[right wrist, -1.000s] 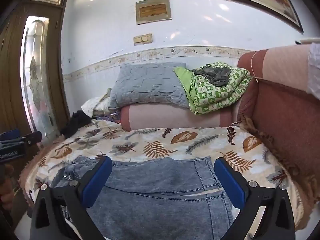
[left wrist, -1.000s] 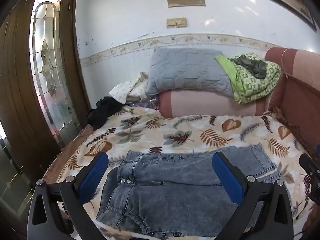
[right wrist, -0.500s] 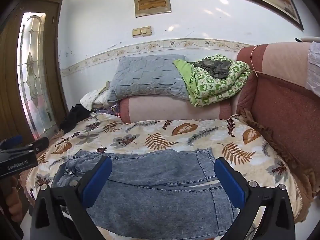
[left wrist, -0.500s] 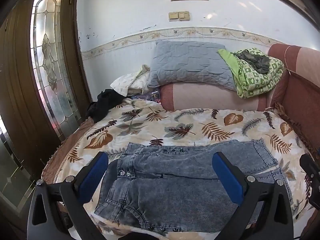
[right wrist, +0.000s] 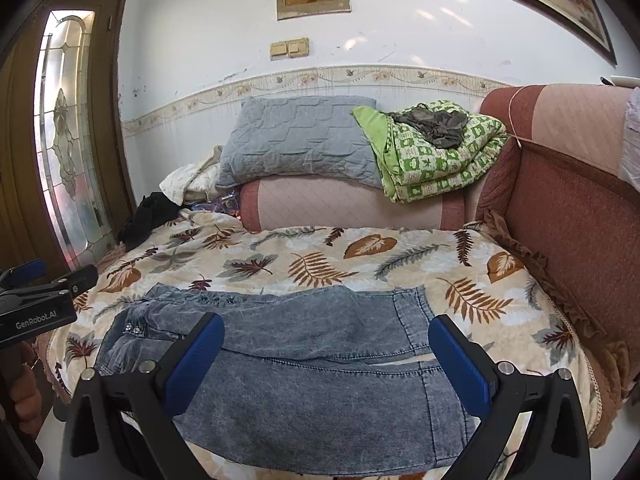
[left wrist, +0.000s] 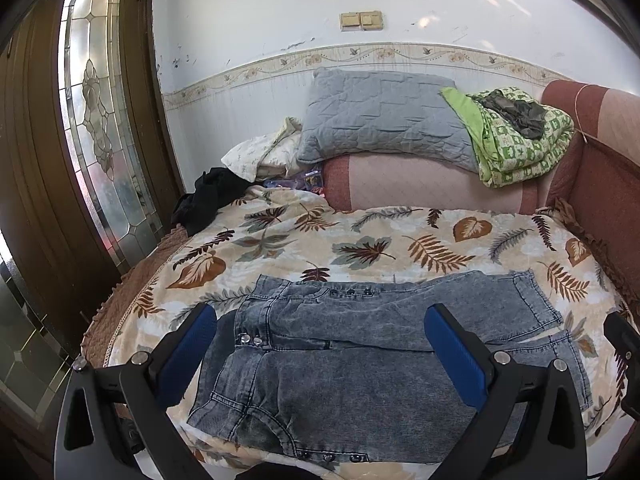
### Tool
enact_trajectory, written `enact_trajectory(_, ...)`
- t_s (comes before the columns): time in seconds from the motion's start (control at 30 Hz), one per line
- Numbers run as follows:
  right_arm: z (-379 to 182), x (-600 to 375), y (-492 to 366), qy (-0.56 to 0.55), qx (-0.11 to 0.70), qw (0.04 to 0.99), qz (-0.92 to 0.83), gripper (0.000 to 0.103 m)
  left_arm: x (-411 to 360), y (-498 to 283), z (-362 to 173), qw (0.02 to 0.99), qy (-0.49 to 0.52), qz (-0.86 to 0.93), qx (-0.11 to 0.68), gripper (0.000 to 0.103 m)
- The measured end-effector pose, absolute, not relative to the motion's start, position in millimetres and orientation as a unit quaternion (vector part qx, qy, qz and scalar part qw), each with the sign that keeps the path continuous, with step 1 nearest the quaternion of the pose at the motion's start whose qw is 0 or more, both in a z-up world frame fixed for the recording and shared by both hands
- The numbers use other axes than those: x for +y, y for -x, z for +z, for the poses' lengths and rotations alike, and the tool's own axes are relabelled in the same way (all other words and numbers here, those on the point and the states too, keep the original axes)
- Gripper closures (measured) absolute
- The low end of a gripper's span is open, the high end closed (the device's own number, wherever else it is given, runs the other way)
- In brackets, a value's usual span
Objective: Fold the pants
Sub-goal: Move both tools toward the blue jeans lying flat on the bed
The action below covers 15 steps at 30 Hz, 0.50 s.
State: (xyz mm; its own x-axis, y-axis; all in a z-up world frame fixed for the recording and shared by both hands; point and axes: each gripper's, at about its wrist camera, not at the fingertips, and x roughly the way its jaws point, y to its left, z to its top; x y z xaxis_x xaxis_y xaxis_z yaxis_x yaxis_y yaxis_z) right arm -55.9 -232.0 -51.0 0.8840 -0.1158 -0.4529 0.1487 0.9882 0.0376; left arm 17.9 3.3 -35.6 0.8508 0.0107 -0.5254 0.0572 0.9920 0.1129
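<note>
Grey-blue denim pants (left wrist: 360, 352) lie flat on the leaf-print bedspread (left wrist: 360, 240), waist to the left, legs to the right, one half lying over the other. In the right wrist view the pants (right wrist: 312, 352) fill the near part of the bed. My left gripper (left wrist: 320, 344) hangs open above the waist end, nothing between its blue pads. My right gripper (right wrist: 326, 356) is open above the leg end, also holding nothing. The left gripper's body (right wrist: 36, 300) shows at the left edge of the right wrist view, with a hand (right wrist: 28, 396) under it.
A grey pillow (left wrist: 384, 116) and a folded green blanket (left wrist: 516, 136) sit on a pink bolster (left wrist: 432, 184) at the back. Black clothing (left wrist: 208, 196) lies at the far left corner. A reddish upholstered side (right wrist: 572, 216) bounds the right; a wooden glass-panel door (left wrist: 96, 120) stands left.
Both grippers have pulled back and risen, so more of the pants and bed shows. The pants have not moved; both grippers stay open.
</note>
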Motion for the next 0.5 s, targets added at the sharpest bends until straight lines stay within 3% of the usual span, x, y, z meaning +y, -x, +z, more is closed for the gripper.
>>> enact_trajectory(0.5,-64.9,-219.3,27.3,-0.025,0.27,0.96,-0.068,0.0,34.0,-46.2,-56.6,0.952,-0.036,0.013,0.303,0.0)
